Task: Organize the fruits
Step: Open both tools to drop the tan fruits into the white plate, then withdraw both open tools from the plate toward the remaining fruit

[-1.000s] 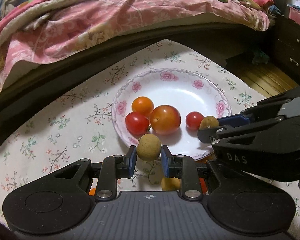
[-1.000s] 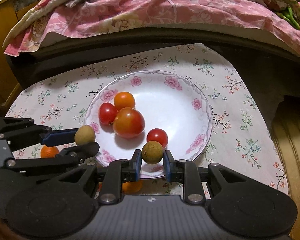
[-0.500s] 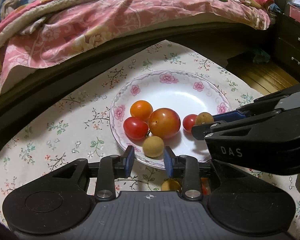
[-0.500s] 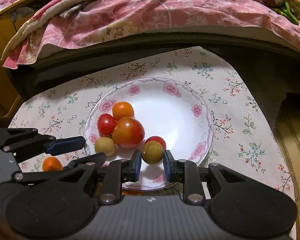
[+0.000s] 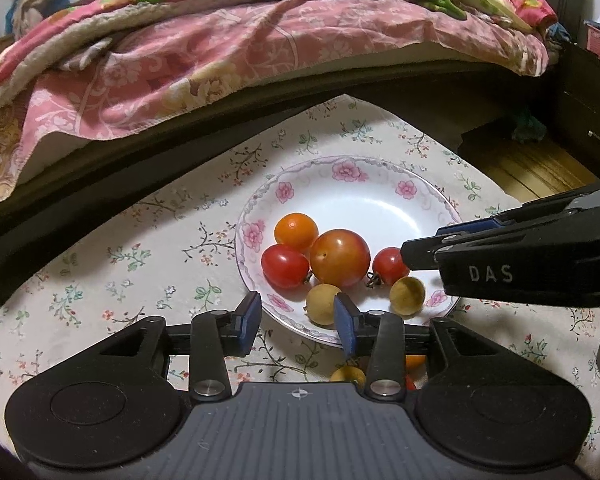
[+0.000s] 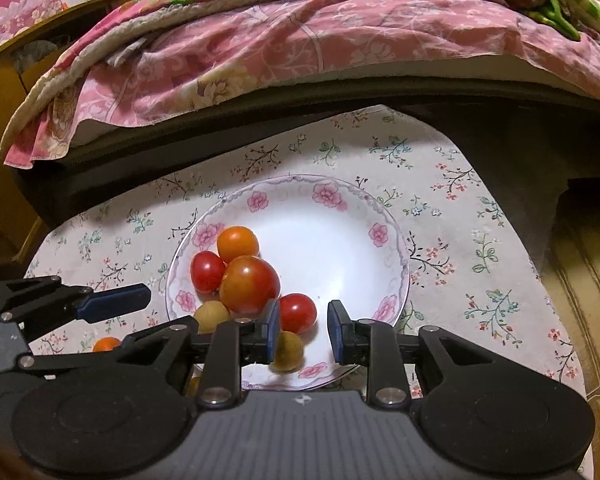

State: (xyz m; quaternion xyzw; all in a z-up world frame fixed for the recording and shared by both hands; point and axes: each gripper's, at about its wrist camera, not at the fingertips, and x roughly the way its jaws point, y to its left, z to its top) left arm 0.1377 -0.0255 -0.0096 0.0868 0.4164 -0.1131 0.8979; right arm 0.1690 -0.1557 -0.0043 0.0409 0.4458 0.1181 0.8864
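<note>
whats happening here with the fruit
A person with two handheld grippers is gathering fruit onto the white flower-rimmed plate. The left gripper and right gripper are both open, each beside a small tan round fruit lying on the plate next to four red and orange tomatoes. A few fruits remain on the floral tablecloth.

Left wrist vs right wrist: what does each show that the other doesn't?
Left wrist only: a dark drawer unit at the right edge, and a yellow fruit on the tablecloth behind its own fingers.

Right wrist only: an orange fruit off the plate, under the left gripper.

Both: the floral plate holding four tomatoes and two longans, both grippers open, and the pink quilt.
</note>
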